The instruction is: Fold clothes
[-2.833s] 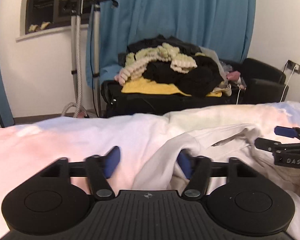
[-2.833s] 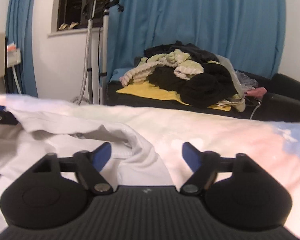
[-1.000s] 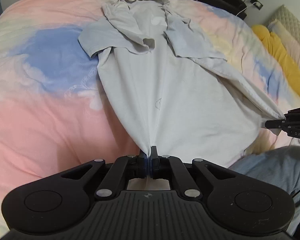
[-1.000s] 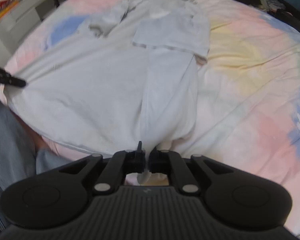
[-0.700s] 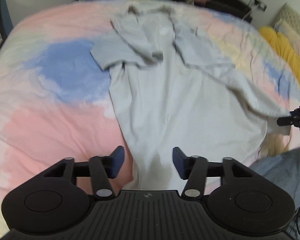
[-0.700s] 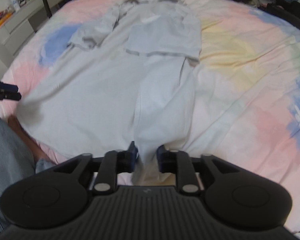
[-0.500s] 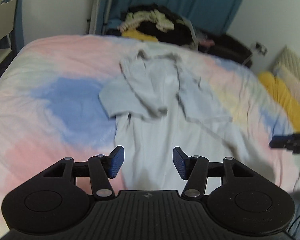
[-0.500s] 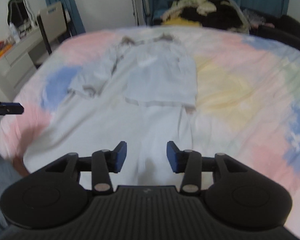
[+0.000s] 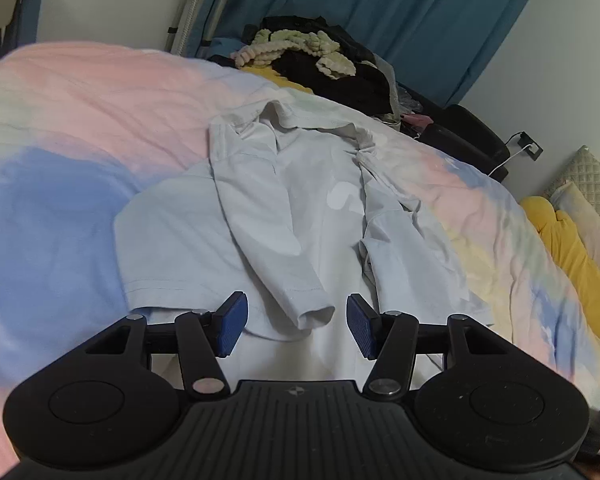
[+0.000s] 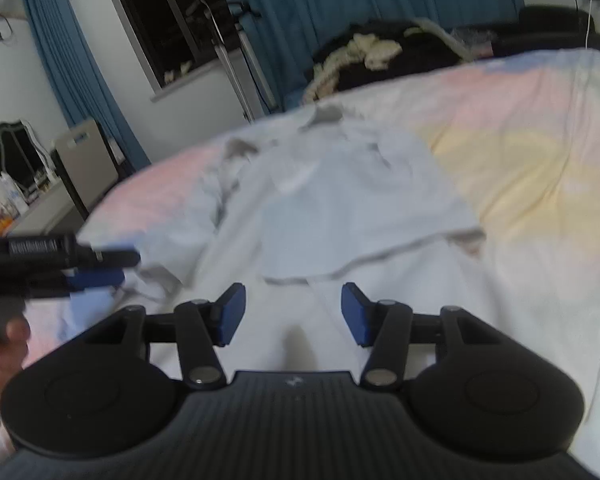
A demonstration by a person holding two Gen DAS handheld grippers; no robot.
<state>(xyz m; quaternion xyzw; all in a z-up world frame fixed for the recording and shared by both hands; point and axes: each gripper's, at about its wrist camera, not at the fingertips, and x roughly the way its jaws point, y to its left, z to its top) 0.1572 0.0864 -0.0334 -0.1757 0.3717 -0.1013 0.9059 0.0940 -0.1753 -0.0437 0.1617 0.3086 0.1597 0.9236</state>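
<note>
A pale grey polo shirt (image 9: 300,208) lies flat on the pastel bed cover (image 9: 80,112), collar far, hem toward me. Its left sleeve (image 9: 284,272) is folded inward over the body, its cuff just ahead of my fingers. My left gripper (image 9: 294,322) is open and empty, low over the shirt near that cuff. In the right wrist view the shirt (image 10: 352,208) is blurred; its right side is folded in. My right gripper (image 10: 292,312) is open and empty over the lower shirt. The left gripper also shows in the right wrist view (image 10: 100,268) at the left.
A heap of dark and cream clothes (image 9: 320,56) sits on a black couch beyond the bed, before blue curtains (image 9: 380,8). Yellow pillows (image 9: 572,248) lie at the right. A bedside cabinet (image 10: 84,160) and a window (image 10: 172,20) stand at the left.
Both grippers let go of the shirt's hem and opened. Both then moved forward over the shirt toward the folded sleeves, and the views tilted up toward the room.
</note>
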